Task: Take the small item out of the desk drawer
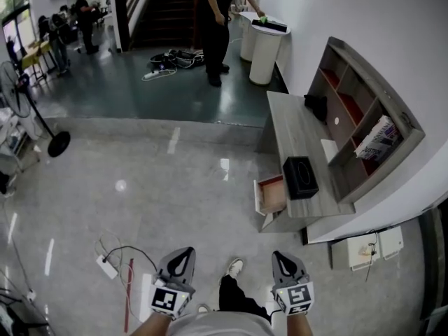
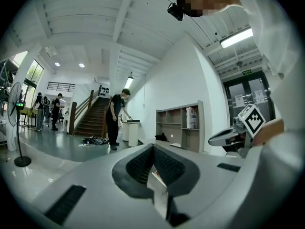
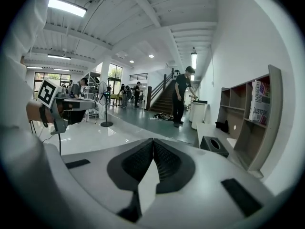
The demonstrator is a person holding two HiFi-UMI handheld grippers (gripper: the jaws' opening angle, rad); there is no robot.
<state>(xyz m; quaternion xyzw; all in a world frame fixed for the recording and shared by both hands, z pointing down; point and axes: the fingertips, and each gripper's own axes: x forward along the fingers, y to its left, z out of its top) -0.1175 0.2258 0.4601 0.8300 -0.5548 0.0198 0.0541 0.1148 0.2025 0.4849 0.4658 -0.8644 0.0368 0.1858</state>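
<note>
Presently holding both tools closed on nothing, right gripper point(image 1: 278, 256) and left gripper point(image 1: 183, 254) low by the body. Standing well back from the desk point(image 1: 290, 128), its open drawer point(image 1: 269, 196) straight ahead of the right gripper, farther from the left. Cannot make out the small item inside; probably calls for stepping closer first, right side leading.

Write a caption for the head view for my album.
Left tool and right tool, both shut, face a desk with its drawer open.

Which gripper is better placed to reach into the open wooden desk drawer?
Probably right: the right gripper sits nearer the open wooden drawer; the left gripper is farther off. Both are shut, well short of it.
</note>
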